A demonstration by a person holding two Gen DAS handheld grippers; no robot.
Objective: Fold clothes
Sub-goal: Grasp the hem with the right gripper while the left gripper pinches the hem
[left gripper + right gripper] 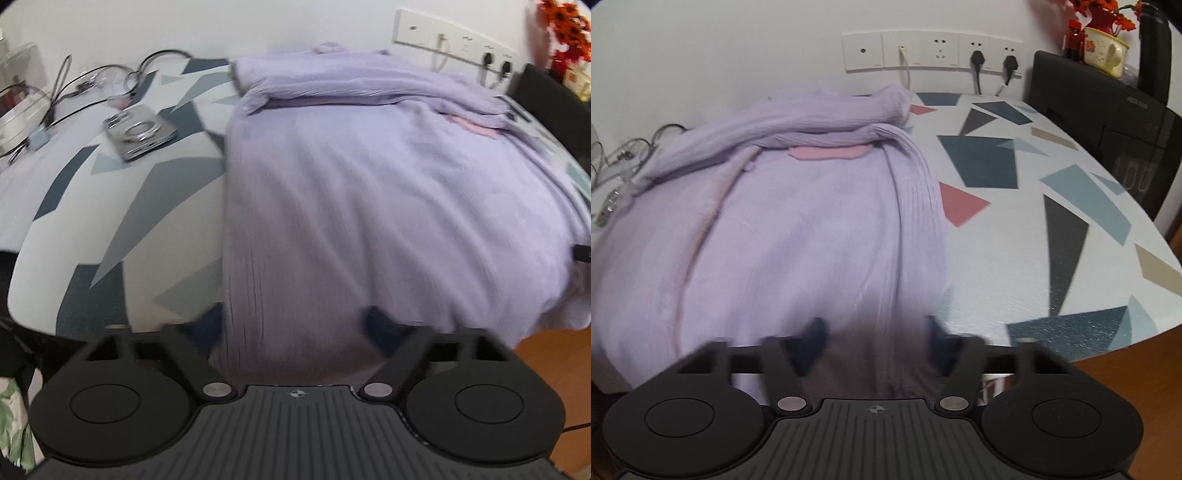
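Lying across the patterned table (1015,229), lilac garment (369,206) fills centre frame in both views, sleeves folded across its far end. Left gripper (295,325): jaws spread astride the near hem, lower centre. Right gripper (875,336): jaws partly apart over the hem; contact unclear. Phone (140,131), upper left.

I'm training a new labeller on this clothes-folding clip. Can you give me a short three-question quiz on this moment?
1. True or false: the lilac garment hangs over the table's near edge.
2. What lies left of the garment in the left wrist view? A) silver phone B) a book C) a plate
3. What colour is the patch near the garment's far end?

Key: 1 true; 2 A; 3 pink.
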